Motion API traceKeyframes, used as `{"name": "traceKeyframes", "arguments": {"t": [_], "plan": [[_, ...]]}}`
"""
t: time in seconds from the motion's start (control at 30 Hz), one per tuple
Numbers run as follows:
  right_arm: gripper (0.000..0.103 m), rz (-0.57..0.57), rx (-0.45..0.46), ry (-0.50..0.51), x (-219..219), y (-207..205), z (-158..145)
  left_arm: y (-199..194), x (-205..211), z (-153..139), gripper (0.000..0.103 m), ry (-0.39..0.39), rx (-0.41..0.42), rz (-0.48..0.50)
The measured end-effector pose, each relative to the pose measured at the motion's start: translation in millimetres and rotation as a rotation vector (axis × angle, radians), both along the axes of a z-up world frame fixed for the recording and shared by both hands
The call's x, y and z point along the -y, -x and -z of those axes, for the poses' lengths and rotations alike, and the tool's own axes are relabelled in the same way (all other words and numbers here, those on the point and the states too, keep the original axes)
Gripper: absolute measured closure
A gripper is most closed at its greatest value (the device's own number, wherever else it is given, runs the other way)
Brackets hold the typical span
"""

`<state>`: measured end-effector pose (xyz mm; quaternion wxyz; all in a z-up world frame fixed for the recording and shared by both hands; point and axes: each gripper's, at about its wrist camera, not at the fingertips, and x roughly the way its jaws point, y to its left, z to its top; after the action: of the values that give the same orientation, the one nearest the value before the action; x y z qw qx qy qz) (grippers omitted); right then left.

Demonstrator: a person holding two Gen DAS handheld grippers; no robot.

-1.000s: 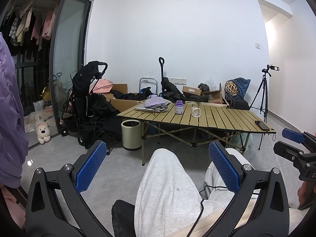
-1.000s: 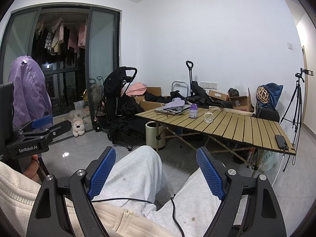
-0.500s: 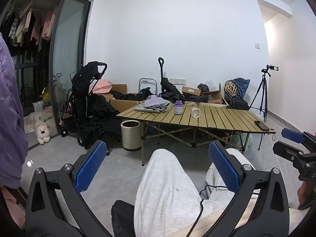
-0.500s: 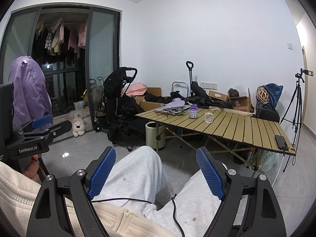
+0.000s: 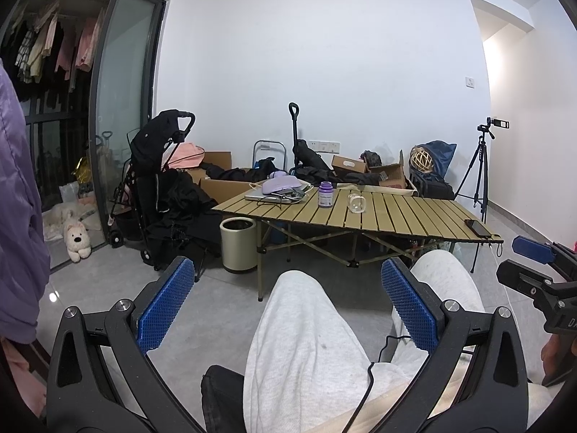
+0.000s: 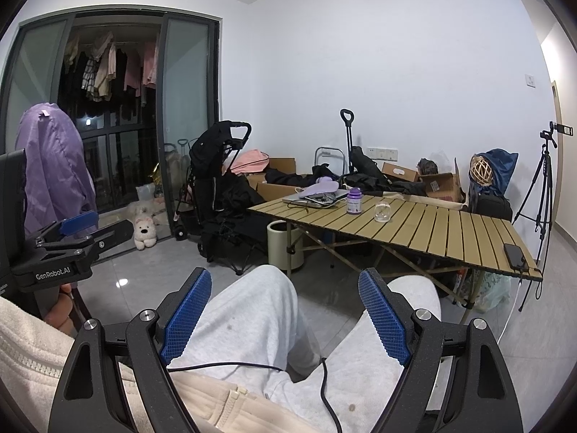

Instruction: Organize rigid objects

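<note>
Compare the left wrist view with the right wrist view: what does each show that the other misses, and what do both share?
Only the left wrist view shows the right hand-held gripper at its edge. Only the right wrist view shows the left hand-held gripper and the whole purple jacket. Both show the slatted table with a purple bottle, a clear glass and a phone.

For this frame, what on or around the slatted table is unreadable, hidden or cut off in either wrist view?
- Purple bottle: label too small to read in both views.
- Laptop: largely covered by a lilac item and cables.
- Right claw: cut off by the left view's right edge.
- Left claw: side-on in the right view, opening hidden.
</note>
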<state>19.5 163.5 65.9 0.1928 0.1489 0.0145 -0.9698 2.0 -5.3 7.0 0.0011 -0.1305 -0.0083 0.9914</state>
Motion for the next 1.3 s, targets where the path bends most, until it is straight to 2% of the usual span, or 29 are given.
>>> {"name": "traceKeyframes", "arguments": {"t": [0.13, 0.23, 0.47, 0.63, 0.8, 0.97, 1.07, 1.1, 1.17, 1.3], "plan": [[0.015, -0.008, 0.001, 0.010, -3, 7, -3, 9, -2, -2, 0.000, 0.011, -0.013, 0.007], [0.015, 0.000, -0.020, -0.001, -5, 18, -8, 31, -2, -10, 0.000, 0.021, -0.036, 0.022], [0.015, 0.021, -0.016, 0.002, -18, 92, -29, 132, -8, -24, 0.000, 0.028, 0.005, 0.053], [0.015, 0.020, 0.051, 0.049, -35, 168, -29, 200, -29, -23, 0.000, 0.072, 0.013, 0.093], [0.015, 0.049, 0.123, 0.060, -49, 250, -28, 270, -43, -15, 0.000, 0.057, 0.075, 0.130], [0.015, 0.086, 0.102, 0.002, -55, 327, -26, 347, -60, -7, 0.000, 0.048, 0.105, 0.169], [0.015, 0.049, 0.221, 0.000, -59, 401, -2, 400, -71, 1, 0.000, 0.047, 0.119, 0.193], [0.015, 0.048, 0.235, 0.008, -61, 416, 5, 418, -75, 5, 0.000, 0.053, 0.117, 0.191], [0.015, 0.059, 0.229, 0.002, -64, 452, 19, 448, -81, 12, 0.000, 0.056, 0.118, 0.191], [0.015, 0.091, 0.237, -0.056, -60, 514, 38, 517, -90, 27, 0.000, 0.011, 0.160, 0.236]]}}
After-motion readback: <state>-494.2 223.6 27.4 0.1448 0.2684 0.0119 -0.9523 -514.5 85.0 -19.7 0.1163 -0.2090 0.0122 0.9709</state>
